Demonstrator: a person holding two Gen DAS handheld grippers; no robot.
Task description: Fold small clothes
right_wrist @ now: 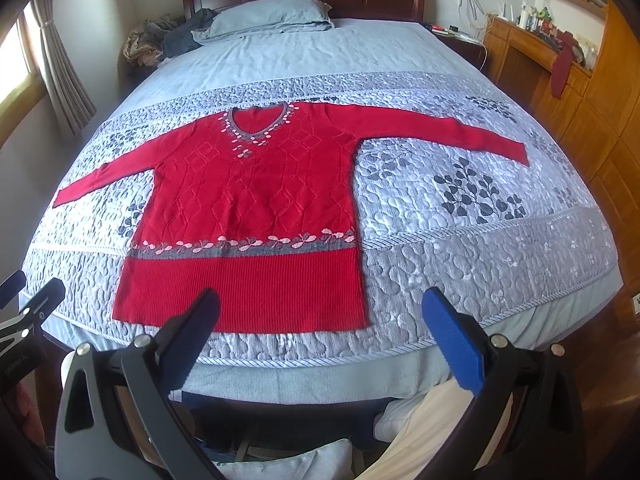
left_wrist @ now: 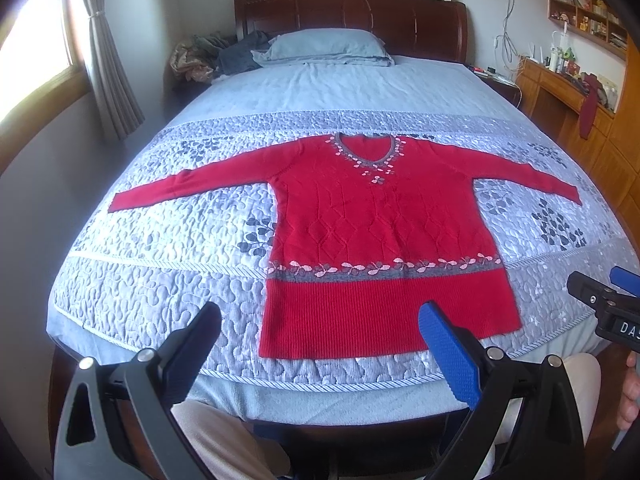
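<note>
The sweater [left_wrist: 376, 236] lies flat and face up on the quilt [left_wrist: 168, 304] at the near end of the bed [left_wrist: 348, 88], neckline toward the far headboard [left_wrist: 348, 12] and ribbed hem [left_wrist: 384, 320] toward the near edge. Both sleeves are spread straight out, the left sleeve [left_wrist: 188, 188] and the right sleeve [left_wrist: 520, 176] each lying fully on the quilt. No fold shows anywhere: body, sleeves and hem all lie in a single layer, and the knit appears smooth with only slight creasing. The task is judged to be at its start; the garment is laid out, and every fold remains to be made. The left gripper [left_wrist: 320, 332] hovers off the near edge, opposite the hem's left half, jaws wide apart and empty. The right gripper [right_wrist: 320, 320] hovers likewise, opposite the hem's right corner, jaws wide apart and empty. Neither touches the sweater. The sweater sits somewhat left of the bed's middle in the right wrist view, with bare quilt to its right. A pillow [left_wrist: 324, 44] and loose clothing [left_wrist: 224, 56] lie at the far end, well apart from the work.
</note>
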